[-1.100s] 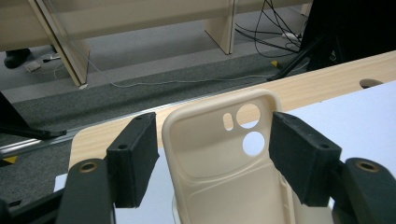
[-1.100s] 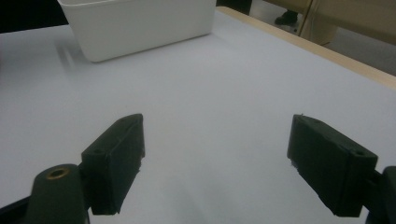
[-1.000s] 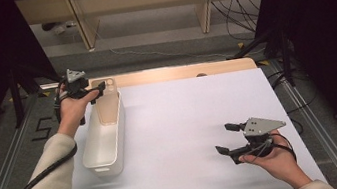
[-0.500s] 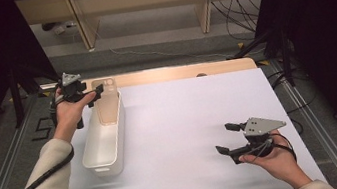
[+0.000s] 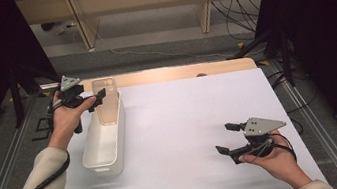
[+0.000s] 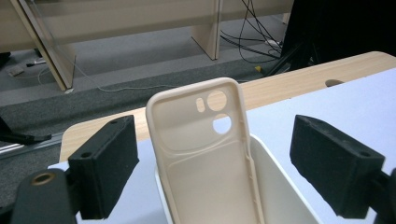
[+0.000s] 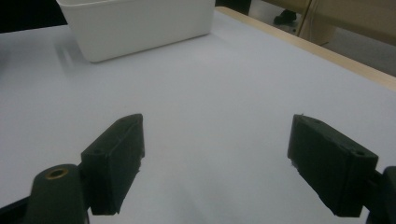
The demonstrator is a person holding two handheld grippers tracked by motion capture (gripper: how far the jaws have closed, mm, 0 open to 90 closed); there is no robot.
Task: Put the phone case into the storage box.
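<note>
Fingers [image 6: 105, 170] of left gripper [image 5: 90, 97] just opening, now clear of phone case [image 6: 205, 154]; case released, standing on end inside white bin [image 5: 104, 137], leaning on far wall. Right gripper [image 5: 229, 138] open, idle over counter [image 5: 181, 123]. Drop-off looks complete.

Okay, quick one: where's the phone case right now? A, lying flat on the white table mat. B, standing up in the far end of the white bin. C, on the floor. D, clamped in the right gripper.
B: the phone case stands upright in the white bin, free between the open left gripper jaws.
</note>
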